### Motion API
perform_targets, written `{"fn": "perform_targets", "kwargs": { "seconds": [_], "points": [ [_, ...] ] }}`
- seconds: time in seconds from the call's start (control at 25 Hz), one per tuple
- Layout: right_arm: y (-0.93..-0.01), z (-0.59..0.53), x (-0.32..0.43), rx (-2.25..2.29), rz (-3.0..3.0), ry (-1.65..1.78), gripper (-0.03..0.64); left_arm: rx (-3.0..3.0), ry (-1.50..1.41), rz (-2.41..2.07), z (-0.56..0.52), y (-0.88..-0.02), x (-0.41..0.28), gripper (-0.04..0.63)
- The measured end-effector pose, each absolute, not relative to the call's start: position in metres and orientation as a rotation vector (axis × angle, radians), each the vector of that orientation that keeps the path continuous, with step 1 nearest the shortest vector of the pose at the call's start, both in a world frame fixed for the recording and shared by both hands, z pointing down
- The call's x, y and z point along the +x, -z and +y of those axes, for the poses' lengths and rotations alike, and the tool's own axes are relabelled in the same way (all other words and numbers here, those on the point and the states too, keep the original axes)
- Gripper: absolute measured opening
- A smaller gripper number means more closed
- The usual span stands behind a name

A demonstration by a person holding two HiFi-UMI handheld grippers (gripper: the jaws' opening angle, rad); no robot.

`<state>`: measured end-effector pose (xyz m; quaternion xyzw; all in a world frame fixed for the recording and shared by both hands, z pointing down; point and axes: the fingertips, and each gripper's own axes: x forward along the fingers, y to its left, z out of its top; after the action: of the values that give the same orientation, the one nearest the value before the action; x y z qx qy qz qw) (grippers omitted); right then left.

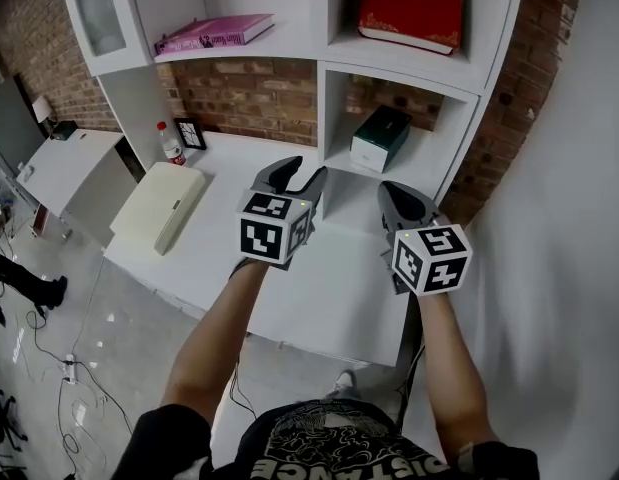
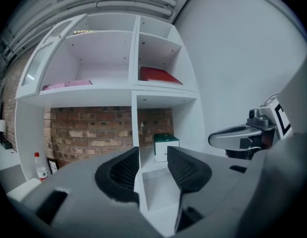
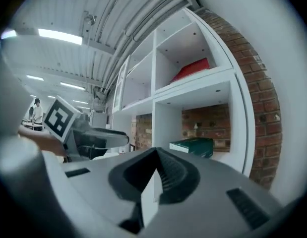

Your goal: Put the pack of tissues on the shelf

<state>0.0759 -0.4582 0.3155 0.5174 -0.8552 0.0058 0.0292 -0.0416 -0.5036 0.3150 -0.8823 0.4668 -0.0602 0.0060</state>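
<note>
The pack of tissues [image 1: 379, 138], a green and white box, lies in the lower right compartment of the white shelf [image 1: 334, 118]. It also shows in the left gripper view [image 2: 165, 147] and the right gripper view [image 3: 193, 147]. My left gripper [image 1: 297, 175] hovers over the white desk in front of the shelf's divider. Its jaws stand a little apart [image 2: 153, 157] with nothing between them. My right gripper [image 1: 404, 196] is beside it, just in front of the tissue compartment. Its jaws meet at the tips [image 3: 155, 155] and hold nothing.
A red book [image 1: 411, 3] lies in the compartment above the tissues, a pink book [image 1: 214, 33] on the shelf to the left. On the desk [image 1: 319, 288] stand a bottle [image 1: 171, 144], a small picture frame [image 1: 190, 133] and a cream case [image 1: 161, 205].
</note>
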Motion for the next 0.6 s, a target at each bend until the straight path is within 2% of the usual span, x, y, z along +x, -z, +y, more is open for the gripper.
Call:
{"fn": "perform_targets", "kwargs": {
  "seconds": [0.12,0.2,0.4,0.6],
  "points": [
    [-0.315,-0.443,0.070,1.609,-2.637,-0.014,0.003,-2.746,0.157,1.487,-0.486,-0.313,-0.058,0.135],
    [-0.314,-0.433,0.066,1.619,-2.636,-0.004,0.003,-2.734,0.151,1.512,-0.477,-0.313,-0.069,0.058],
    [-0.309,-0.413,0.061,1.641,-2.629,0.012,0.003,-2.665,0.182,1.538,-0.455,-0.309,-0.089,0.008],
    [-0.306,-0.397,0.060,1.651,-2.598,0.045,0.003,-2.646,0.208,1.542,-0.439,-0.317,-0.100,0.008]
  ]
}}
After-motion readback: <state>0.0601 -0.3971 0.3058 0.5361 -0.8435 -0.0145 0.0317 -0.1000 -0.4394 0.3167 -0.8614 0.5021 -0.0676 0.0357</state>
